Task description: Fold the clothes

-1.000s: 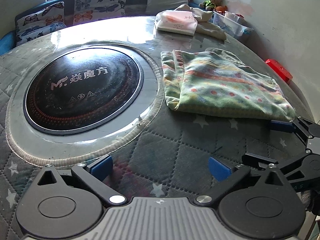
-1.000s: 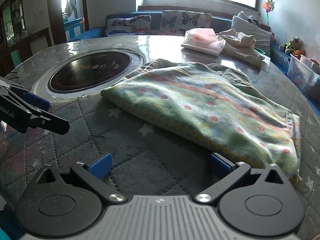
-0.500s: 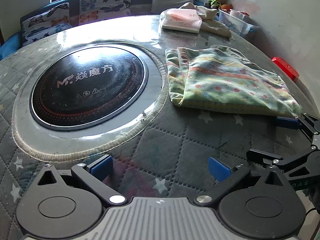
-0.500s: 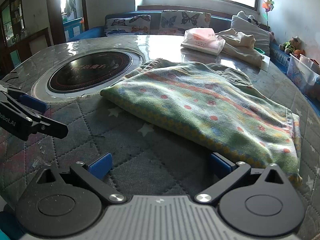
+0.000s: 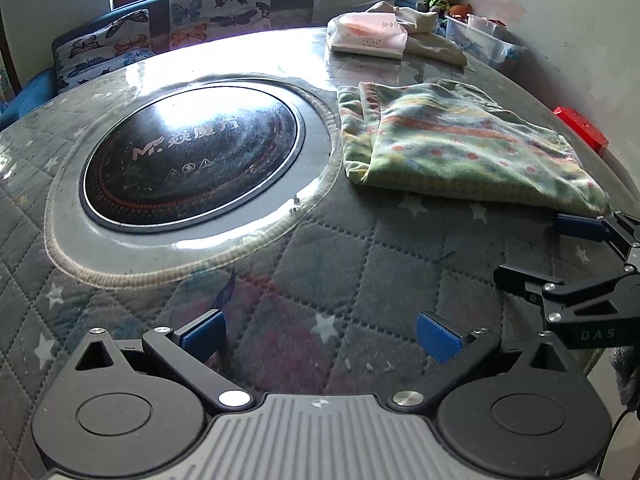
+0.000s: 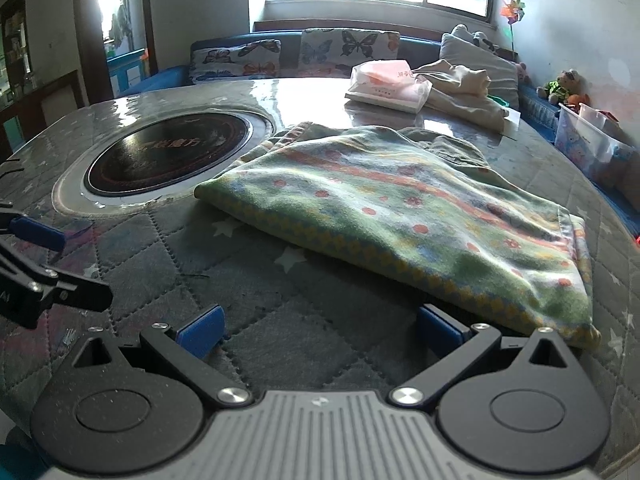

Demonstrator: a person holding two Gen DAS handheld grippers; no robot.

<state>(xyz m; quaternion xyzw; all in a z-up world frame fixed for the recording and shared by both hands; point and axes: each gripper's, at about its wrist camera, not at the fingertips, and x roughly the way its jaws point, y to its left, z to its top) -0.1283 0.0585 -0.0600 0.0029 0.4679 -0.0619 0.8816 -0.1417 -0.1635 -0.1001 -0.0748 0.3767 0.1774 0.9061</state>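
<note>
A folded green, patterned garment (image 5: 460, 152) lies flat on the quilted round table (image 5: 360, 264), to the right of the black cooktop. It also shows in the right wrist view (image 6: 400, 216), just ahead of the fingers. My left gripper (image 5: 320, 334) is open and empty over bare quilt near the front edge. My right gripper (image 6: 320, 330) is open and empty, its right fingertip (image 6: 438, 326) close to the garment's near edge. The right gripper also shows at the right of the left wrist view (image 5: 560, 252).
A round black induction cooktop (image 5: 192, 156) sits in the table's middle. A pink tissue pack (image 5: 366, 36) and a beige cloth (image 5: 424, 36) lie at the far side. A sofa with butterfly cushions (image 6: 344, 48) stands behind. A red box (image 5: 582, 132) is at the right.
The left gripper has drifted slightly, shifting its view of the cooktop and garment to the right. The right gripper is nearly still. Both stay open; the garment has not moved.
</note>
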